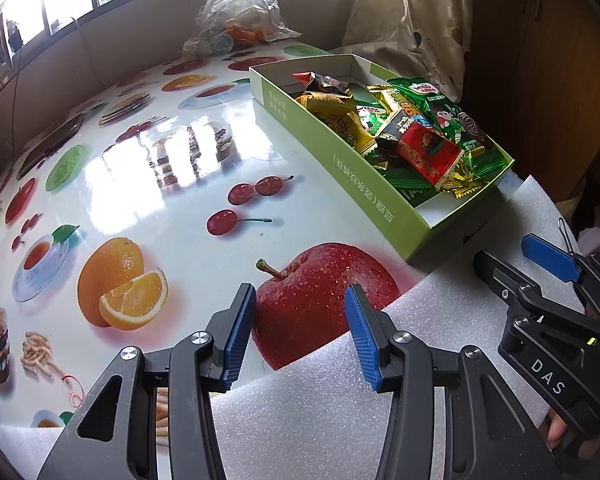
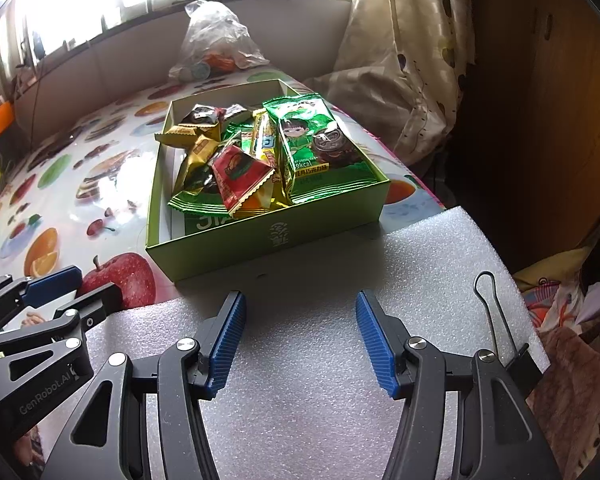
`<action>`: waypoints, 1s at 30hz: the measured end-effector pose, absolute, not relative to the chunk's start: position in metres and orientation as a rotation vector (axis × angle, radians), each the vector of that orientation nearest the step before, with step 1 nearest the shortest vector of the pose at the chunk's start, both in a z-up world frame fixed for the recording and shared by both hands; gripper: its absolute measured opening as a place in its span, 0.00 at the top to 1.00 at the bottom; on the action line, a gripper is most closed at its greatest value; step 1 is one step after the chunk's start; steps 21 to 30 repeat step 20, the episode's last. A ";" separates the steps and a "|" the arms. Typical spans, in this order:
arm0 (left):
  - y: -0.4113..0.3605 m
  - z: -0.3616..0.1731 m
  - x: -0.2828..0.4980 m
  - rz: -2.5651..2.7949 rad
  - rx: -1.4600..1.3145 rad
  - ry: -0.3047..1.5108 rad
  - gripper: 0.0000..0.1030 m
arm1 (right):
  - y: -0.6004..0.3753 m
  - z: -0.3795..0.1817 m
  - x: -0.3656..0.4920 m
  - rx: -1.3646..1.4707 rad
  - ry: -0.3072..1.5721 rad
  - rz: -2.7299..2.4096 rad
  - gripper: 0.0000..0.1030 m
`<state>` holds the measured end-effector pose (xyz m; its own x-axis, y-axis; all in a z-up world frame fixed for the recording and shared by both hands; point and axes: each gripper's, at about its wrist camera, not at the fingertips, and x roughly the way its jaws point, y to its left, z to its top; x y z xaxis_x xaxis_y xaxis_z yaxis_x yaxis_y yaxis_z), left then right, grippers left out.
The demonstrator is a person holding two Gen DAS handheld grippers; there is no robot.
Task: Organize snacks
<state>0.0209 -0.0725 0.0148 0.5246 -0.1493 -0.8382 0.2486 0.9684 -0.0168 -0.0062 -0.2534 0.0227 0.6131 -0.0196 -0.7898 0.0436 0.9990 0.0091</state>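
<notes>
Right wrist view shows the snacks (image 2: 260,160) already piled in the green box (image 2: 268,240), both the left gripper (image 1: 300,332) and right gripper (image 2: 300,336) gaping empty, so little seems left.

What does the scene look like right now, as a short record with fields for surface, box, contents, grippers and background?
surface: fruit-print tablecloth, with a white foam sheet at the near edge
box: green cardboard box, open top, its near end resting on the foam sheet
contents: loose snack packets, green, yellow and red wrappers, piled inside
left gripper: open, nothing between the jaws
right gripper: open, empty, over the foam sheet
background: clear plastic bag at the table's far end, curtain on the right
</notes>
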 end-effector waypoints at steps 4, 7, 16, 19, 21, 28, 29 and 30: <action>-0.072 0.015 0.021 -0.239 0.108 0.991 0.54 | -0.254 0.023 -0.006 0.028 0.910 -0.036 0.44; -0.073 0.015 0.021 -0.238 0.110 0.991 0.54 | -0.254 0.023 -0.006 0.027 0.910 -0.036 0.44; -0.073 0.015 0.021 -0.238 0.110 0.990 0.54 | -0.254 0.023 -0.006 0.028 0.909 -0.035 0.44; -0.072 0.015 0.021 -0.238 0.110 0.991 0.54 | -0.255 0.023 -0.006 0.028 0.909 -0.036 0.44; -0.072 0.015 0.021 -0.238 0.110 0.990 0.54 | -0.255 0.023 -0.006 0.028 0.909 -0.036 0.44; -0.072 0.015 0.021 -0.238 0.110 0.990 0.54 | -0.255 0.023 -0.006 0.028 0.909 -0.036 0.44; -0.072 0.015 0.021 -0.238 0.110 0.990 0.54 | -0.255 0.023 -0.006 0.028 0.909 -0.036 0.44; -0.072 0.015 0.021 -0.238 0.110 0.990 0.54 | -0.255 0.023 -0.006 0.028 0.909 -0.036 0.44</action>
